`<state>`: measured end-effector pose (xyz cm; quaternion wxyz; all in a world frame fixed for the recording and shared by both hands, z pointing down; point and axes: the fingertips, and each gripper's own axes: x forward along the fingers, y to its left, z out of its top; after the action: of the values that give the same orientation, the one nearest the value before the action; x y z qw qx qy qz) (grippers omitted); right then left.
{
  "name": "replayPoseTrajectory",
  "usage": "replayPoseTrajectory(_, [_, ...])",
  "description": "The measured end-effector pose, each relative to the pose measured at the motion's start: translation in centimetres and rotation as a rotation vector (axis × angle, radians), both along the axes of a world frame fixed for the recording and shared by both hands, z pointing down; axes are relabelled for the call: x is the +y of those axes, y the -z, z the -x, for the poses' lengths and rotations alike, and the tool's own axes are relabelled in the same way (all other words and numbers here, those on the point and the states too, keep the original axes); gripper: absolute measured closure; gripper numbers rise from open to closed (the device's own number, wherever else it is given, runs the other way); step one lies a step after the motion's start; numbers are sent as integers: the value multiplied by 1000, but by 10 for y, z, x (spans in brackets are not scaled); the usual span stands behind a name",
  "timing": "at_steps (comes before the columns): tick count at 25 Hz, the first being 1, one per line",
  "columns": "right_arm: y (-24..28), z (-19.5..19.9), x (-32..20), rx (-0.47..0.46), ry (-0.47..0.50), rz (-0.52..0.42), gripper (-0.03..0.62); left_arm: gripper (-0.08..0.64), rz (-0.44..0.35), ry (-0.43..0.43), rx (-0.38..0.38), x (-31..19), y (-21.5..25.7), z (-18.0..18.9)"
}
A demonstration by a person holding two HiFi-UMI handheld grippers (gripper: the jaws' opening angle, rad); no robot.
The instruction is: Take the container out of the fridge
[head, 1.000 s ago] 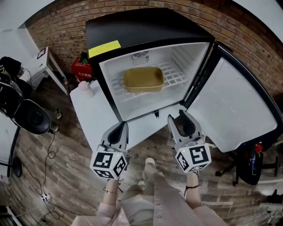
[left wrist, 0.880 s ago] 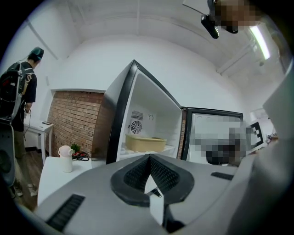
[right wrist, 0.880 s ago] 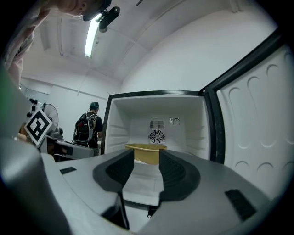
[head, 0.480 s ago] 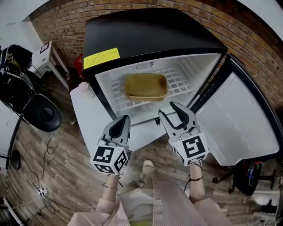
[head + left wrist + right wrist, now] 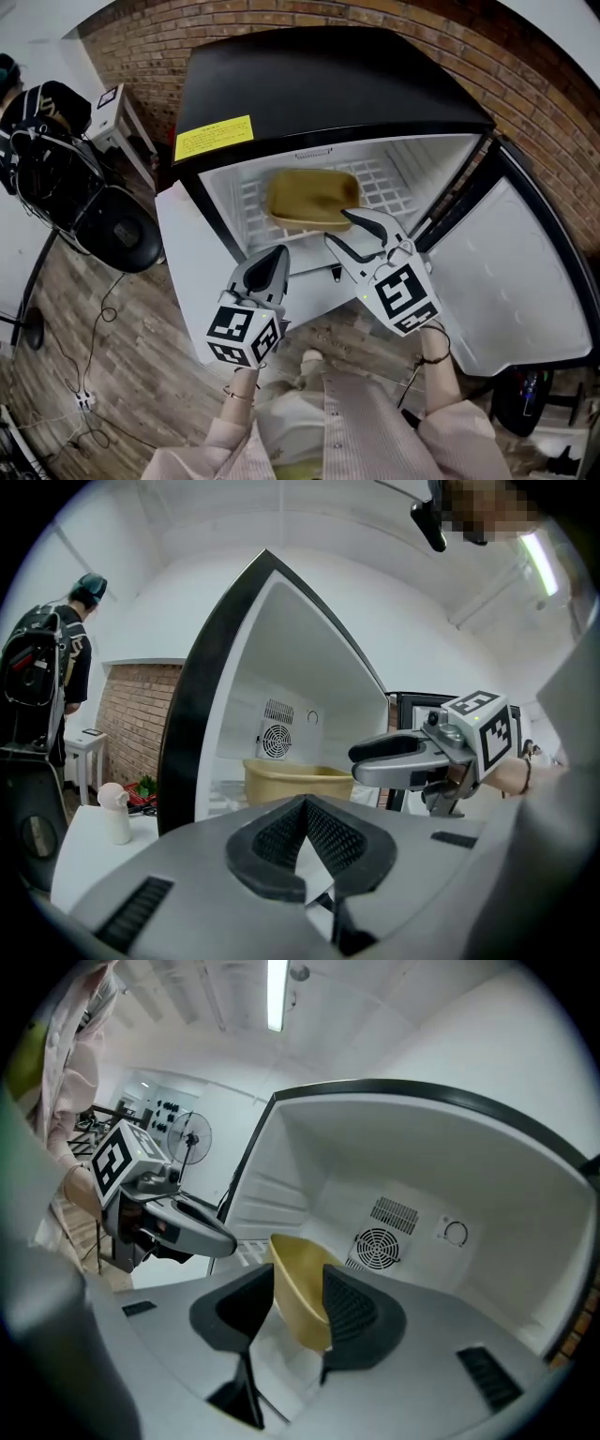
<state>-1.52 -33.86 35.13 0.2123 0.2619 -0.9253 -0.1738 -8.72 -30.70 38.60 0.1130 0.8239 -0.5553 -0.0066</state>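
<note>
Container (image 5: 312,197) inside fridge (image 5: 328,84) | right gripper (image 5: 337,226) jaws apart, straddling its near rim | left gripper (image 5: 275,255) jaws together, empty

Right gripper (image 5: 339,227) now forward, fingers (image 5: 370,221) astride the container's (image 5: 309,192) near rim.

White wire fridge shelf (image 5: 380,180) bears tan rectangular plastic container (image 5: 312,197); small white bottle (image 5: 114,811) stands on white table (image 5: 89,850).

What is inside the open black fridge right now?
A tan rectangular plastic container sits on the white wire shelf, and a round fan vent shows behind it. The part of the shelf under the container is covered.
</note>
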Motion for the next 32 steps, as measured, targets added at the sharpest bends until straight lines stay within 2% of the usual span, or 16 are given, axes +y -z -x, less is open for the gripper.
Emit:
replayPoseTrajectory(12, [-24, 16, -4, 389, 185, 10, 425, 566, 0, 14, -3, -3, -4, -4])
replayPoseTrajectory(20, [-40, 27, -4, 577, 267, 35, 441, 566, 28, -23, 4, -2, -8, -5])
replayPoseTrajectory(25, [-47, 22, -5, 642, 271, 63, 449, 566, 40, -58, 15, 1, -9, -10])
replayPoseTrajectory(31, [-48, 24, -5, 665, 254, 41, 553, 566, 47, -58, 25, 4, -9, -2])
replayPoseTrajectory(32, [-48, 24, -5, 667, 254, 35, 554, 566, 47, -59, 25, 4, -10, -2])
